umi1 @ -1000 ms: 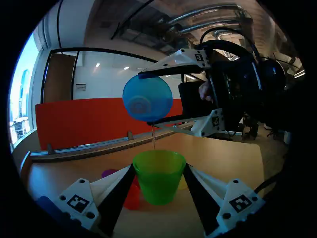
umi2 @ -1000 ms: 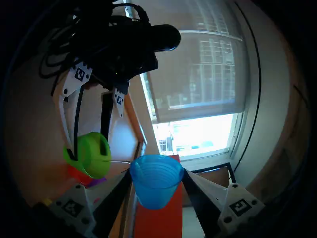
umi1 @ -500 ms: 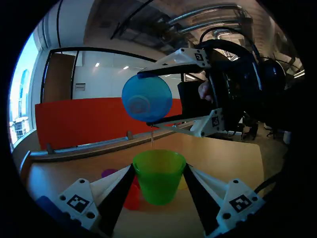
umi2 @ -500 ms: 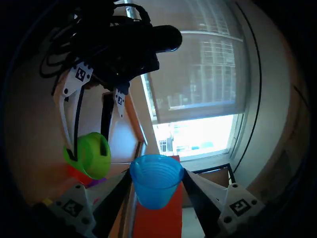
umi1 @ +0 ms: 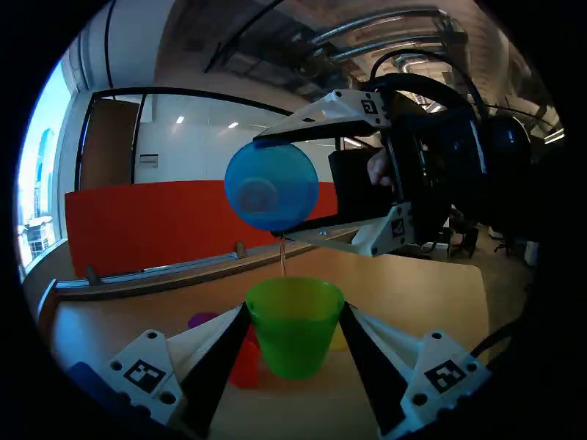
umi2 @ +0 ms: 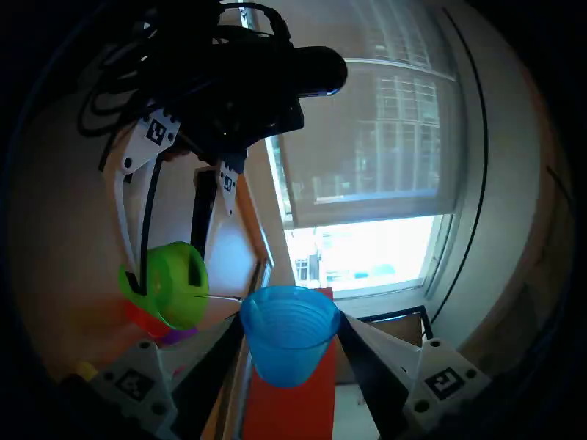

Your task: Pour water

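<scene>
The left hand-held gripper grips an upright green cup on both sides. Just above, the right hand-held gripper clamps a tipped blue cup. A thin water stream falls inside the green rim. Bare tabletop spreads rightward to its edge.

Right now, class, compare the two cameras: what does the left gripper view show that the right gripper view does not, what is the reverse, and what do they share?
Left gripper view: ceiling pipes and the blue cup base-on. Right gripper view: a lowered window blind and that cup's open rim. Shared: the blue cup tipped in the right tongs, the green cup in the left tongs, and the red partition.
</scene>
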